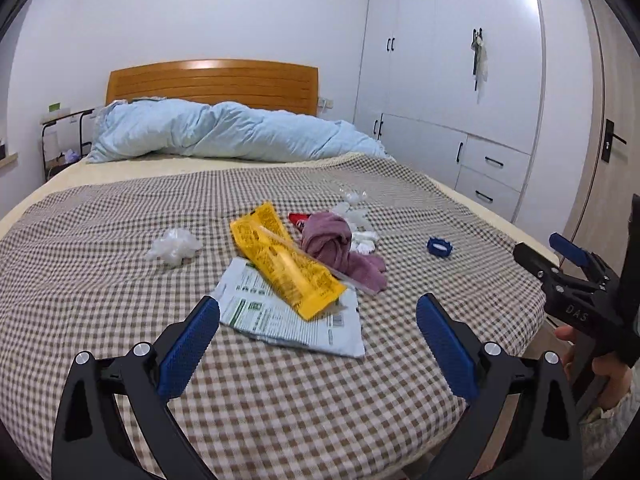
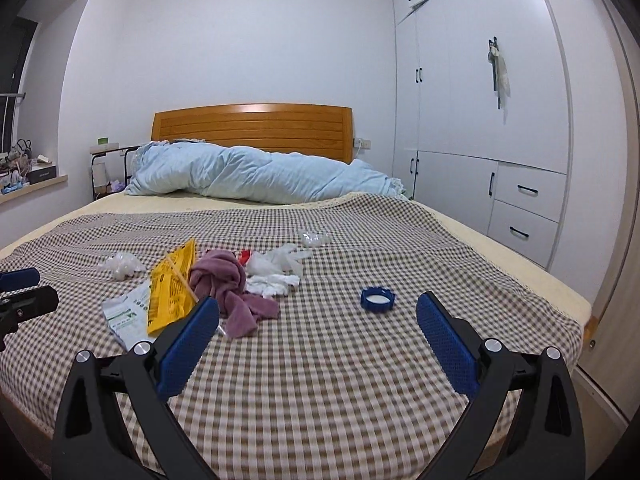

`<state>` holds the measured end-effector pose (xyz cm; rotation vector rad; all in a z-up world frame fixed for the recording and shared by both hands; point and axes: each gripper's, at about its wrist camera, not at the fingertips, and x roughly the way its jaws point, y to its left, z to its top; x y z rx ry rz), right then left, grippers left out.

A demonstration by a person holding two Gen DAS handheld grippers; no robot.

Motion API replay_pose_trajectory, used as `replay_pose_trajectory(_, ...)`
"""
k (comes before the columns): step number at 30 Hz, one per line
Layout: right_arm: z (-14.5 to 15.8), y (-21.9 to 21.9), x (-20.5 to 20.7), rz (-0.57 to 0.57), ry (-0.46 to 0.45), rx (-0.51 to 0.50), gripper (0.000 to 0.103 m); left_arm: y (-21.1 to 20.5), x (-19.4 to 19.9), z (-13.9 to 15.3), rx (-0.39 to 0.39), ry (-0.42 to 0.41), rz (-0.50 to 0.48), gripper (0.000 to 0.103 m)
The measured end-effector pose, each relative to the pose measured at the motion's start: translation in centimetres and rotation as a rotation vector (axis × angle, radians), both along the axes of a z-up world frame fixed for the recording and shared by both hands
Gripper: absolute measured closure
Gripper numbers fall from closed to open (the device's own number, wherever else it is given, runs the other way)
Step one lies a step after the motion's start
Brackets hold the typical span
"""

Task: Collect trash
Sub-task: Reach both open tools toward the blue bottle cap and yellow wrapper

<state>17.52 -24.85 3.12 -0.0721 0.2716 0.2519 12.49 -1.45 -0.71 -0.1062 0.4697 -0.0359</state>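
Trash lies scattered on the checked bedspread. A yellow wrapper rests on a white-and-green packet, with a purple cloth beside them. A crumpled clear plastic wad lies to the left, white tissues and clear plastic bits farther back, and a blue cap ring to the right. My left gripper hangs open just short of the packet. My right gripper is open too, near the cap ring, holding nothing.
A light blue duvet is bunched against the wooden headboard. White wardrobes with drawers line the right wall. A bedside rack and cluttered windowsill stand at the left. A hand holds the right gripper off the bed's right edge.
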Motion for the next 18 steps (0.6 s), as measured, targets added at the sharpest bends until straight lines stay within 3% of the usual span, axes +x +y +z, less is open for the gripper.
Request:
replay_pose_trajectory(10, 0.5, 0.5, 2.7, -0.013, 0.004, 0.037, 0.008, 0.6, 2.6, 0.5, -0.033, -0.03, -0.018, 0.008)
replay_pose_trajectory(18, -1.1, 0.7, 3.5, -0.058, 0.007, 0.008, 0.008, 1.1, 3.6, -1.1, -0.05, -0.016, -0.003, 0.008)
